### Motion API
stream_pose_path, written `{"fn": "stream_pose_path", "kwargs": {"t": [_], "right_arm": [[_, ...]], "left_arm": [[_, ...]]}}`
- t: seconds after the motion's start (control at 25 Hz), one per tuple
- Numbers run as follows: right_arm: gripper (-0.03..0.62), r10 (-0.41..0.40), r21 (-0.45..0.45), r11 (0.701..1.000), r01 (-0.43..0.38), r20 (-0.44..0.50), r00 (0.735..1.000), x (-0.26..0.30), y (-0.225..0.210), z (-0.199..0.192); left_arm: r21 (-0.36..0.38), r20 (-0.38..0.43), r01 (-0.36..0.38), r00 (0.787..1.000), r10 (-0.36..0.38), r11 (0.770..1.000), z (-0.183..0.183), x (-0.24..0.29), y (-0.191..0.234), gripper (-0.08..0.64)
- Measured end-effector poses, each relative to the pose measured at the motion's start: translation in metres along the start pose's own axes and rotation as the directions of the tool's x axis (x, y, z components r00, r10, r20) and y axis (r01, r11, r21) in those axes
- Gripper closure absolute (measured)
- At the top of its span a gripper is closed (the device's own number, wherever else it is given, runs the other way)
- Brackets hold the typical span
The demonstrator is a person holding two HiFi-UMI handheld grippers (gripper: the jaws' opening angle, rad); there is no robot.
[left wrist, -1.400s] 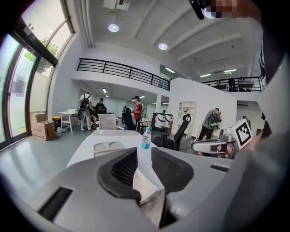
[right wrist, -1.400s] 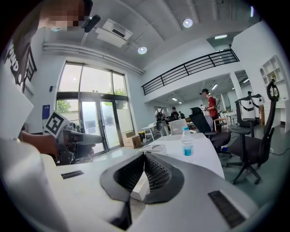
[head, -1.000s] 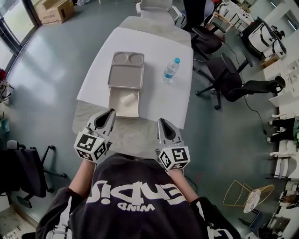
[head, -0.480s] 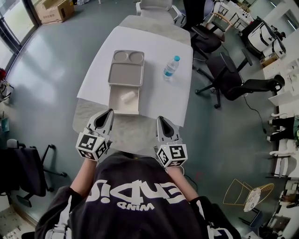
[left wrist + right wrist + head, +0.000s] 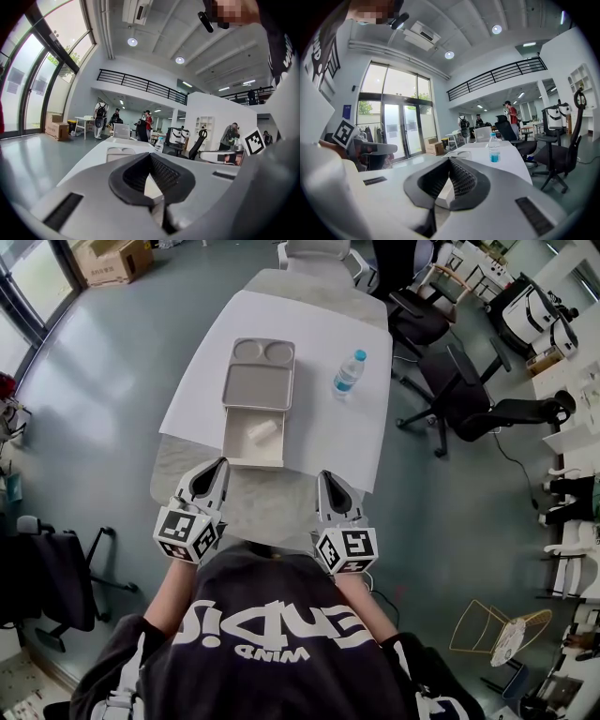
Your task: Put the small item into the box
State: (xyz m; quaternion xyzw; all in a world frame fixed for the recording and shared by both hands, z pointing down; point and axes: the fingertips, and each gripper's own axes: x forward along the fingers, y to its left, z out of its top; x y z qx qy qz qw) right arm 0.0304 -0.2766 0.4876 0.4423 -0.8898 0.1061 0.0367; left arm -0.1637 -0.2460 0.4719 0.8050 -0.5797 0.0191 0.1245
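1. Well, the person stands at the near end of a long white table (image 5: 323, 432), holding a gripper in each hand just over the grey edge of the table.
2. On the left gripper (image 5: 218, 465), the jaws are pressed together with nothing between them. Its own view shows the dark ribbed pads (image 5: 161, 176) meeting at the tip.
3. The right gripper (image 5: 325, 476) looks the same: jaws together, nothing held, tips pointing up the table.
4. Both grippers sit short of the box (image 5: 230, 442), the left one nearer its front corner. Neither touches it.
5. The box lies open in the middle of the table. Its lid (image 5: 259, 385) is folded back flat on the far side and has two round recesses at its far end.
6. The small item (image 5: 263, 431), a pale roll-like thing, lies inside the box's open compartment, towards the right-hand wall.
7. A water bottle (image 5: 347, 373) with a blue cap stands upright to the right of the lid, well apart from the box. The right gripper view shows it too, further up the table (image 5: 494, 147).
8. Black office chairs (image 5: 469, 399) are clustered to the right of the table, and a cardboard carton (image 5: 114, 259) sits on the floor at the far left.
9. The left gripper view shows several people (image 5: 146, 125) standing at the far end of the hall.
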Motion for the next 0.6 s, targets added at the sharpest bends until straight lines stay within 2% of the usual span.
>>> {"fn": "stream_pose_path", "kwargs": {"t": [0.6], "right_arm": [[0.569,0.008,0.008,1.0,-0.007,-0.01,1.0,0.007,-0.004,-0.002]], "left_arm": [[-0.016,0.02,-0.036,0.999,0.037,0.999,0.001,0.001,0.013,0.551]]}}
